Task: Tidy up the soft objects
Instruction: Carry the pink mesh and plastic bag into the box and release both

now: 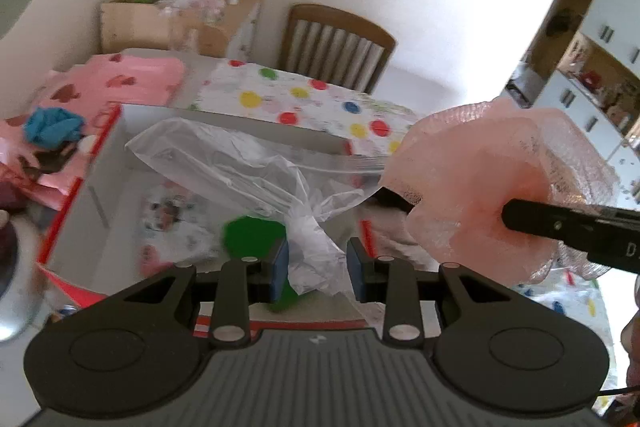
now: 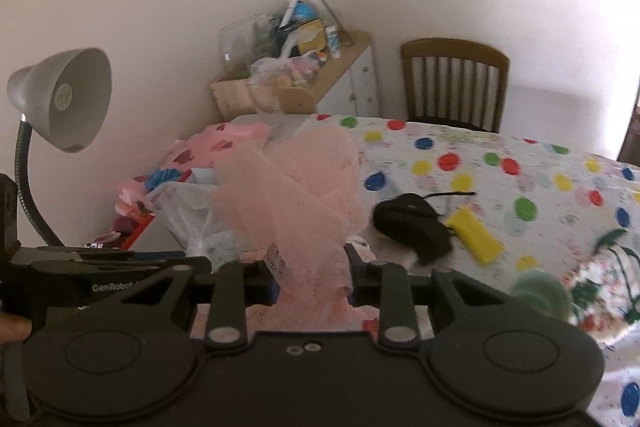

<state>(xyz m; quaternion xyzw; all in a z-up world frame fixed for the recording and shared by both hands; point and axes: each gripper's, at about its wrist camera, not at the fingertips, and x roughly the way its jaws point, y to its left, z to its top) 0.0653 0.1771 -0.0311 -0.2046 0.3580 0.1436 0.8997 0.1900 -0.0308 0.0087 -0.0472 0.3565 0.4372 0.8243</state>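
left gripper [image 1: 317,269] jaws partly closed, pinching a clear bag [image 1: 256,167] bunched between the pads, above the box [image 1: 80,187]. right gripper [image 2: 310,277] jaws narrow, clamped on pink mesh [image 2: 296,195], held up over the dotted table [image 2: 520,167]; mesh just beside bag.

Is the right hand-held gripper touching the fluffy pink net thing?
Touching. In the right wrist view the pink net is pinched between the fingers of the right hand-held gripper, bunched there and puffing out above.
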